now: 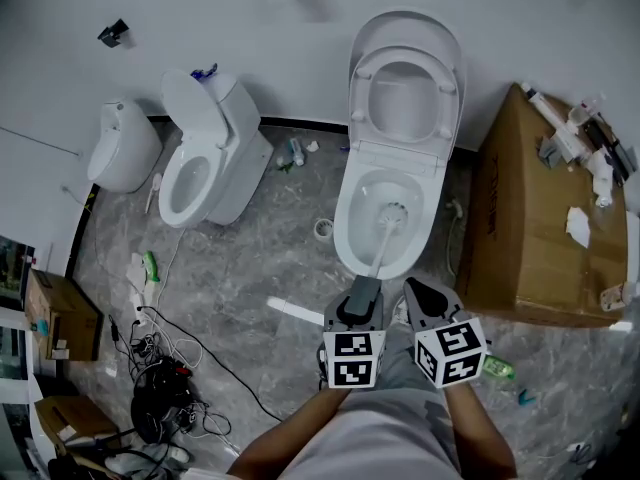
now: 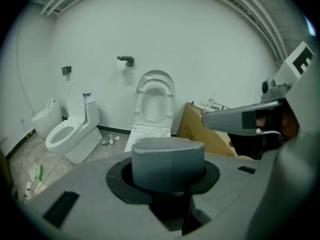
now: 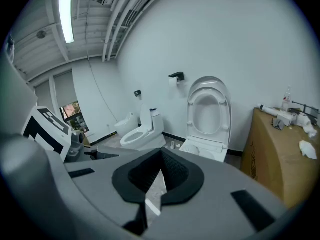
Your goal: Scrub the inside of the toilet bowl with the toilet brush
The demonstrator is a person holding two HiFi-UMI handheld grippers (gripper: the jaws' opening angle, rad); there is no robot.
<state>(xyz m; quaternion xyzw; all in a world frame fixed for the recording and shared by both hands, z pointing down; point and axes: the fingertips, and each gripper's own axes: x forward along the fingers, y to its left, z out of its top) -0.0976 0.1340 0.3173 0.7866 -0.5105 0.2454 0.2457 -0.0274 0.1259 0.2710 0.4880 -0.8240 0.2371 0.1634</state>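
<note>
The white toilet [image 1: 345, 230] stands open ahead, its lid and seat [image 1: 405, 83] tipped up against the wall. A toilet brush has its white head [image 1: 394, 213] down inside the bowl, and its handle [image 1: 380, 250] slants back toward me. My left gripper [image 1: 362, 294] is shut on the handle's grey top end [image 2: 167, 161]. My right gripper [image 1: 424, 294] hangs just right of it, shut with nothing held; its black pads [image 3: 176, 176] meet. The toilet [image 3: 209, 119] shows beyond its jaws.
A second white toilet [image 1: 205, 163] and a small urinal [image 1: 122, 146] stand at the left. A large cardboard box [image 1: 540, 233] with clutter on top stands right of the toilet. A tape roll [image 1: 323, 229], bottles and tangled cables [image 1: 160, 368] lie on the floor.
</note>
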